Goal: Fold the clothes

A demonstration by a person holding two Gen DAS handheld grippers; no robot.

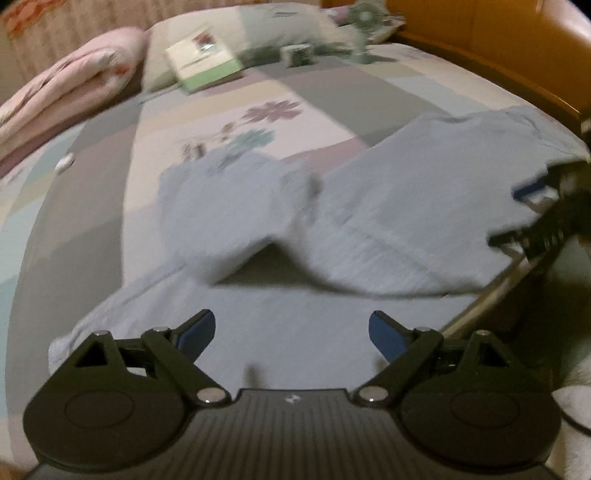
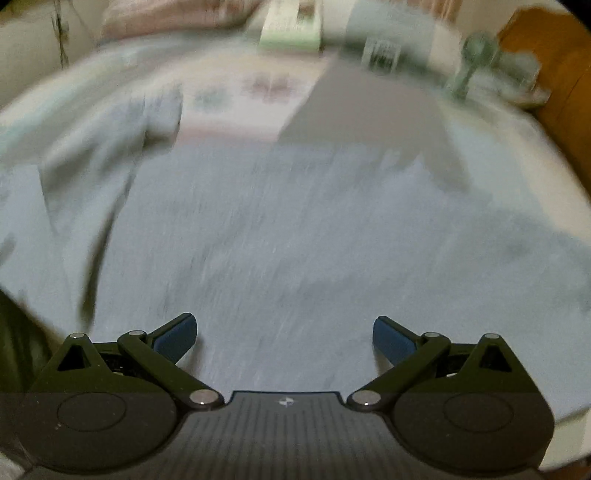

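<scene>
A pale blue garment [image 1: 388, 221] lies spread on a patchwork bedspread [image 1: 229, 110], filling the middle of the left wrist view and reaching toward 3 o'clock, where the right gripper [image 1: 532, 221] shows at its edge, though whether it pinches the cloth there cannot be told. The left gripper [image 1: 293, 330] sits at 6 o'clock, jaws spread wide, holding nothing, above the cloth's near part. In the right wrist view (heavily blurred) the right gripper [image 2: 284, 332] is likewise spread wide and empty over the garment. At 12 o'clock stand a small green fan [image 1: 364, 22] and a box [image 1: 201, 61]; a pink quilt [image 1: 66, 88] lies at 10 o'clock.
</scene>
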